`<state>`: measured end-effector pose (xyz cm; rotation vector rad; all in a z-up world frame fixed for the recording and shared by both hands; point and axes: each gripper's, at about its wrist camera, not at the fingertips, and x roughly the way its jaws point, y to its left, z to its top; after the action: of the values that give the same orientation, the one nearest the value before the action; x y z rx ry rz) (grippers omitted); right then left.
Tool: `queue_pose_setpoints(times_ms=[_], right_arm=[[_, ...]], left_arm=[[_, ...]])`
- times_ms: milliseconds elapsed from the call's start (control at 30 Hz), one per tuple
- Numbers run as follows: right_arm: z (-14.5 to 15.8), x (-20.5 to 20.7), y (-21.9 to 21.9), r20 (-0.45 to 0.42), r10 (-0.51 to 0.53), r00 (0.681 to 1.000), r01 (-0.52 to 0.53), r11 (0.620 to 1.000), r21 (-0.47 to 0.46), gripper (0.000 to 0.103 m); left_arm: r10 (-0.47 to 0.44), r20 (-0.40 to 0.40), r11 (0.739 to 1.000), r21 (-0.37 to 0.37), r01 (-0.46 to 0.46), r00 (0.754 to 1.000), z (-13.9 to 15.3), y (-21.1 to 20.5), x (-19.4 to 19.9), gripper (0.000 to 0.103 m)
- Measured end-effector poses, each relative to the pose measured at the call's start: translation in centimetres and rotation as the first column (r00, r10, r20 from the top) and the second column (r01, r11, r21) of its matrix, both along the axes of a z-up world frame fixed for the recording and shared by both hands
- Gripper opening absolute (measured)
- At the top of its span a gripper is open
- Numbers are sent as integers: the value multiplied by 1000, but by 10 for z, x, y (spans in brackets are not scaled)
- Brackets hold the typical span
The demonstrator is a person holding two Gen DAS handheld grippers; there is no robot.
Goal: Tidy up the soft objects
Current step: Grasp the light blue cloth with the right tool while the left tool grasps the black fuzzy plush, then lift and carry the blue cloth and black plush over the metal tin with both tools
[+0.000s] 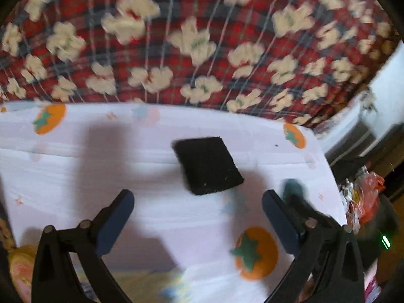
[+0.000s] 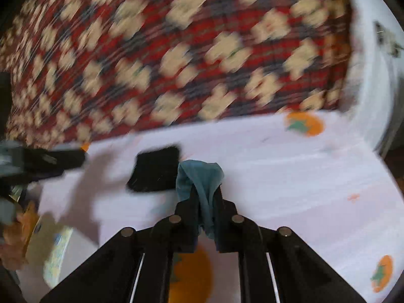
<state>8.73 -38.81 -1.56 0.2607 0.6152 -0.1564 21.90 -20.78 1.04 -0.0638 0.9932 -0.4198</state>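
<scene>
A black folded cloth (image 1: 208,164) lies on the white sheet with orange fruit prints (image 1: 75,166). My left gripper (image 1: 198,202) is open just in front of it, empty. In the right wrist view the black cloth (image 2: 155,168) lies left of centre. My right gripper (image 2: 205,197) is shut on a teal soft cloth (image 2: 199,180), which bunches above the fingertips and hangs between them, right beside the black cloth. The teal cloth also shows blurred behind my left gripper's right finger in the left wrist view (image 1: 294,188). The left gripper shows at the left edge of the right wrist view (image 2: 50,160).
A red plaid blanket with cream flowers (image 1: 202,38) lies beyond the white sheet. A white wall or bed frame (image 2: 373,75) stands at the right. Bags and clutter (image 1: 363,197) lie off the sheet's right edge. Yellow-orange items (image 2: 22,229) lie at the lower left.
</scene>
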Motion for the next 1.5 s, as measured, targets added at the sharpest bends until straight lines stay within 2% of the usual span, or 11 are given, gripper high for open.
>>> queue_pose_setpoints(times_ms=[167, 300, 467, 567, 667, 733, 767, 967, 1067, 1300, 1500], right_arm=[[24, -26, -22, 135, -129, 982, 128, 992, 12, 10], [39, -36, -32, 201, -205, 958, 212, 977, -14, 10], [46, -48, -46, 230, -240, 943, 241, 970, 23, 10], [47, -48, -43, 227, -229, 947, 230, 973, 24, 10], [47, -47, -38, 224, -204, 953, 206, 978, 12, 10], [46, -46, -36, 222, -194, 955, 195, 981, 18, 10], [46, -47, -36, 223, -193, 955, 194, 981, 18, 10], [45, -46, -35, 229, -186, 956, 188, 982, 12, 10], [45, -47, -33, 238, -186, 953, 190, 982, 3, 10], [44, -51, -37, 270, -220, 938, 228, 974, 0, 10], [38, -47, -10, 280, -157, 947, 184, 980, -73, 10]], left_arm=[[31, -4, 992, 120, -31, 999, -21, -51, 24, 101], [71, -10, 958, 278, -65, 997, -46, -81, 41, 100], [124, -119, 964, 248, -91, 985, -75, -83, 53, 103], [130, -72, 951, 290, -104, 989, -79, -91, 50, 100], [100, -10, 959, 268, -94, 995, -75, -95, 42, 78], [86, 13, 963, 257, -86, 996, -71, -97, 37, 45], [86, 24, 965, 246, -90, 996, -68, -96, 35, 36], [31, 46, 987, 157, -38, 998, -58, -87, 23, 32], [-11, 112, 992, 127, -4, 994, -36, -88, -1, 32], [-89, 262, 996, 3, 91, 961, 8, -58, -81, 32], [-79, 382, 997, 13, 80, 921, 19, -15, -137, 32]])
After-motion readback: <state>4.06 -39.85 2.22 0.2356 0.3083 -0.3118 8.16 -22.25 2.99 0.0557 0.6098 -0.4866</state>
